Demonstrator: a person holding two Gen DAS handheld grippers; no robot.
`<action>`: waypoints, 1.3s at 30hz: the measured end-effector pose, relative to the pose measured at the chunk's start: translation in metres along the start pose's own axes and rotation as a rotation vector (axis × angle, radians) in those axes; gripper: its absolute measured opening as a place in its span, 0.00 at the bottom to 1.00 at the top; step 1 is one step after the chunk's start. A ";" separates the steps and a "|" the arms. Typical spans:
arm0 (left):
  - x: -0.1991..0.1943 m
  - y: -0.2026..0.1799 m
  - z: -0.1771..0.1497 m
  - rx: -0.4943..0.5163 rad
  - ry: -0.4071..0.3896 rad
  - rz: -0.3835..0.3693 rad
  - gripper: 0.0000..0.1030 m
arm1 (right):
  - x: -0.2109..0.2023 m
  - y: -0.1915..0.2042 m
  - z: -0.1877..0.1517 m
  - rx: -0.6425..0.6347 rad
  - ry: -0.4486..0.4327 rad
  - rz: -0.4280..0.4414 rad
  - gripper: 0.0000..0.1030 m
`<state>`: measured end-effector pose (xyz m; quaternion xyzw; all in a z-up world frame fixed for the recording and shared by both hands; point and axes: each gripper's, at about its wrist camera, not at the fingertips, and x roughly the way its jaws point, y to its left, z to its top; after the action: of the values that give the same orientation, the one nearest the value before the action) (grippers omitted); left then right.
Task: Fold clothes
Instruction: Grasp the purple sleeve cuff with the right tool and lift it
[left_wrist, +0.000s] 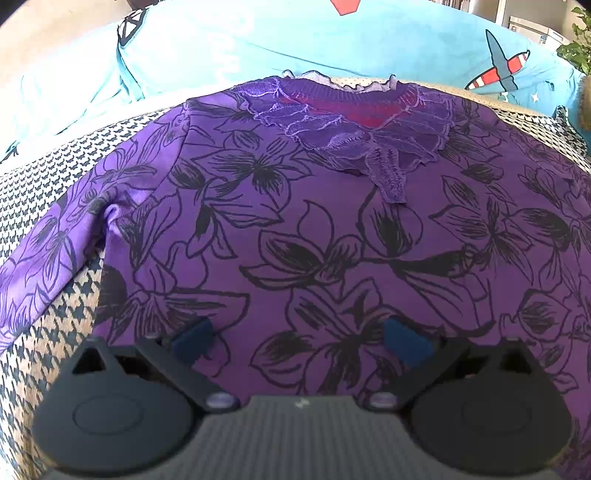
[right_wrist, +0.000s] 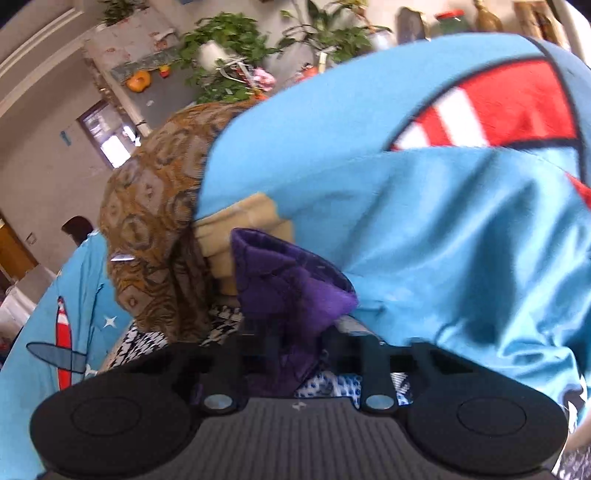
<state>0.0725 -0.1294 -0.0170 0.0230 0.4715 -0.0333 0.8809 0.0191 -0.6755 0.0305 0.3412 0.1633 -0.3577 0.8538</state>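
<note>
One purple top (left_wrist: 314, 229) with black flowers lies flat on the checked cover (left_wrist: 40, 317), and I see no fold in it yet from the left wrist view, so I think almost all of the folding is still to do. Its lacy neck (left_wrist: 354, 122) points to the far edge of the cover, and one sleeve (left_wrist: 48, 251) runs off toward the near left corner. My left gripper (left_wrist: 303, 338) hangs over the near part of the top with its blue fingers (left_wrist: 404, 341) spread wide and nothing between them. My right gripper (right_wrist: 295, 343) is squeezed tight on a bunch of the purple cloth (right_wrist: 291, 280), which sticks up out of the jaws. I think this is the start of the first fold. Room on the right is tight: a big blue blanket (right_wrist: 424, 229) hangs close beside that gripper, and a brown patterned cushion (right_wrist: 155, 221) sits just past it. On the left the cover shows bare beside the sleeve, so there is more space there.
</note>
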 end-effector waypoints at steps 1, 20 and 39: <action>0.000 0.000 0.000 0.000 -0.001 0.000 1.00 | -0.002 0.004 -0.001 -0.014 -0.011 0.015 0.12; 0.000 0.000 0.001 -0.021 0.005 -0.016 1.00 | -0.025 0.134 -0.057 -0.155 0.083 0.424 0.10; -0.005 0.023 0.009 -0.114 -0.031 -0.001 1.00 | -0.058 0.224 -0.126 -0.297 0.242 0.631 0.10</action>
<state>0.0793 -0.1073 -0.0078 -0.0280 0.4588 -0.0070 0.8881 0.1365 -0.4439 0.0747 0.2872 0.2000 -0.0064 0.9367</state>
